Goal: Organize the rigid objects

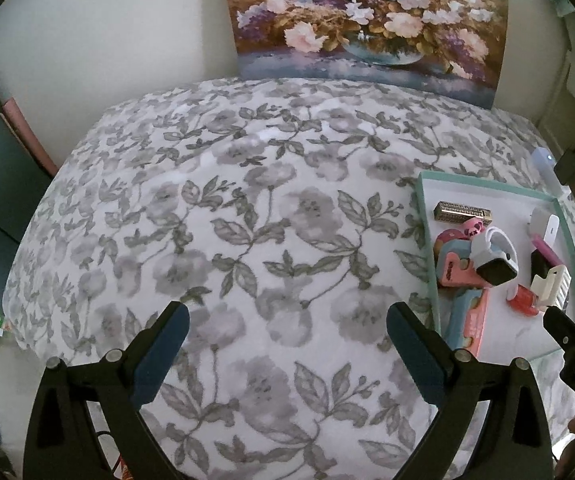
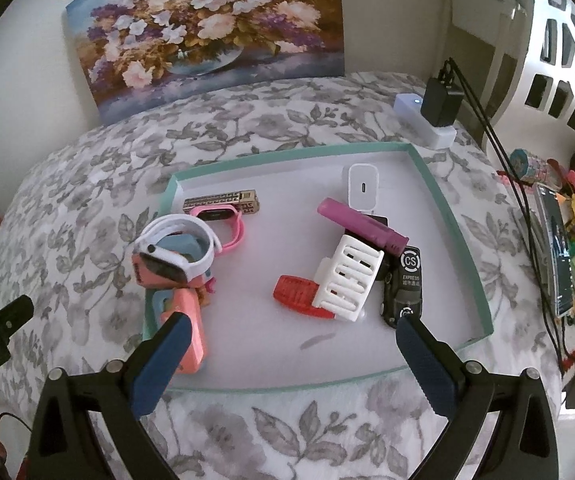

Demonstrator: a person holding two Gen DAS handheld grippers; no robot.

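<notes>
A teal-rimmed white tray [image 2: 447, 208] holds several small items: a white-strapped watch [image 2: 179, 248], a pink watch [image 2: 227, 220], a gold patterned case [image 2: 223, 202], a pink and blue toy [image 2: 185, 320], a red piece [image 2: 299, 294], a white slotted clip [image 2: 349, 276], a purple tube [image 2: 361, 226], a black toy car [image 2: 405, 284] and a white charger [image 2: 363, 184]. My right gripper [image 2: 291, 324] hangs open over the tray's near part, holding nothing. My left gripper [image 1: 287, 314] is open above bare floral cloth, left of the tray [image 1: 423, 232].
A grey floral cloth [image 1: 227, 220] covers the table. A flower painting [image 2: 207, 32] leans on the back wall. A white power strip with a black adapter [image 2: 441, 104] and cables sits behind the tray. Colourful clutter [image 2: 567, 240] lies at the right edge.
</notes>
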